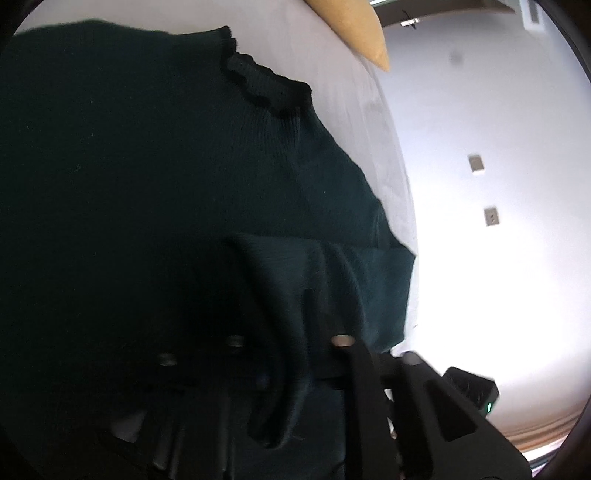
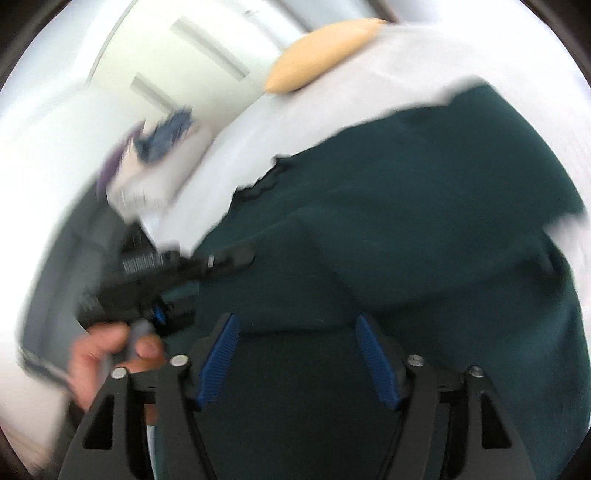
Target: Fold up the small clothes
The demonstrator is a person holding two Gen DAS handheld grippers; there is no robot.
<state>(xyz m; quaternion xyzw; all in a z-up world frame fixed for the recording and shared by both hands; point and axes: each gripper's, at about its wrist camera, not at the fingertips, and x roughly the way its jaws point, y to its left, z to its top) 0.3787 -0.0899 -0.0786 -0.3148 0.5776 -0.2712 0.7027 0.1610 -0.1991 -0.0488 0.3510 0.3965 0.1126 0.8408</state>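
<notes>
A dark green knit sweater (image 1: pixel 155 155) with a ruffled collar (image 1: pixel 258 83) lies on a white bed sheet (image 1: pixel 332 66). My left gripper (image 1: pixel 291 343) is shut on a bunched fold of the sweater, which hangs between its fingers. In the right wrist view the sweater (image 2: pixel 424 206) fills the middle and right. My right gripper (image 2: pixel 295 325) is open just above it, blue pads (image 2: pixel 221 354) apart and empty. The left gripper (image 2: pixel 177 273) and the hand holding it show at the left.
A tan pillow (image 1: pixel 364 33) lies at the far end of the bed; it also shows in the right wrist view (image 2: pixel 321 51). The bed edge (image 1: pixel 402 192) drops to a pale floor. A blue cloth (image 2: pixel 166 136) lies on a surface beside the bed.
</notes>
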